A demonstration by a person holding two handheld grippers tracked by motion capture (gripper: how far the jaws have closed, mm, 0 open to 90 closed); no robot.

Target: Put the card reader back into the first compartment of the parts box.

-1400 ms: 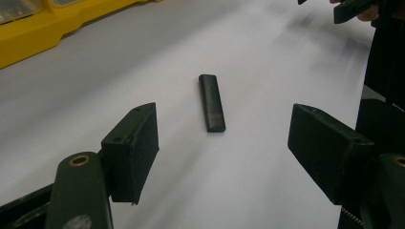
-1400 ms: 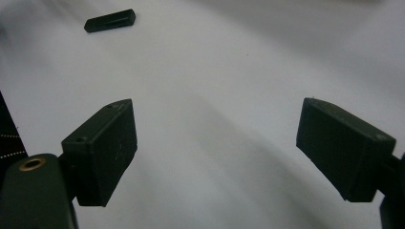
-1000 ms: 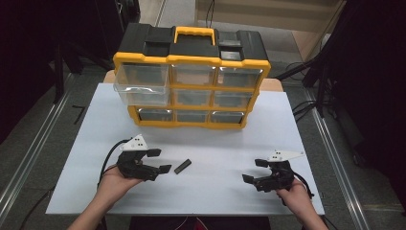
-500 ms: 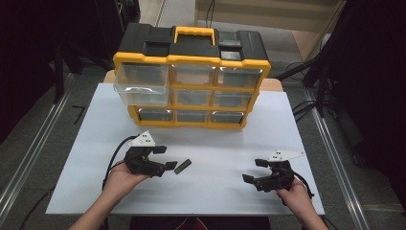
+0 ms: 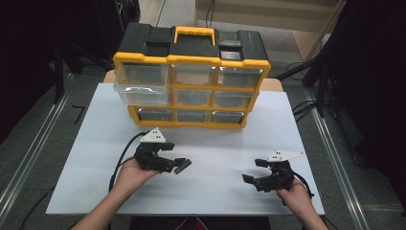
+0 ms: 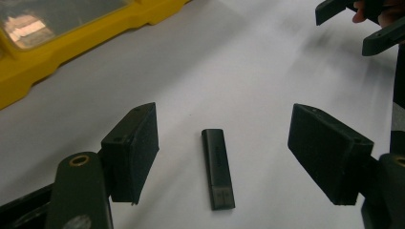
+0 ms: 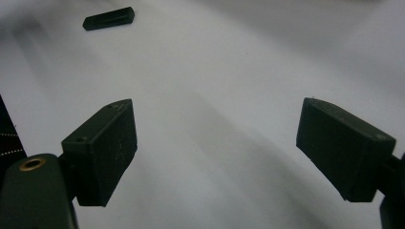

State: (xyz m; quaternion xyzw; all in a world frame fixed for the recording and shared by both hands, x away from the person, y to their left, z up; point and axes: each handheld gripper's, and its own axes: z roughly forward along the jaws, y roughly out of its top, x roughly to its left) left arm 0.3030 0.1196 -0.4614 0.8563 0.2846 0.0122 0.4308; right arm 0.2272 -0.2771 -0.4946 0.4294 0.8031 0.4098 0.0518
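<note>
Black stick (image 6: 218, 170) between left hand-held gripper (image 6: 224, 152) pads

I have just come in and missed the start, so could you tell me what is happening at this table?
A person is working at a white table with a gripper in each hand. The left gripper is open, its jaws on either side of a small black stick lying flat on the table, not yet touching it. The right gripper is open too, held over bare table, holding nothing. Behind them stands a yellow and black drawer organiser, its top-left drawer pulled out.
</note>
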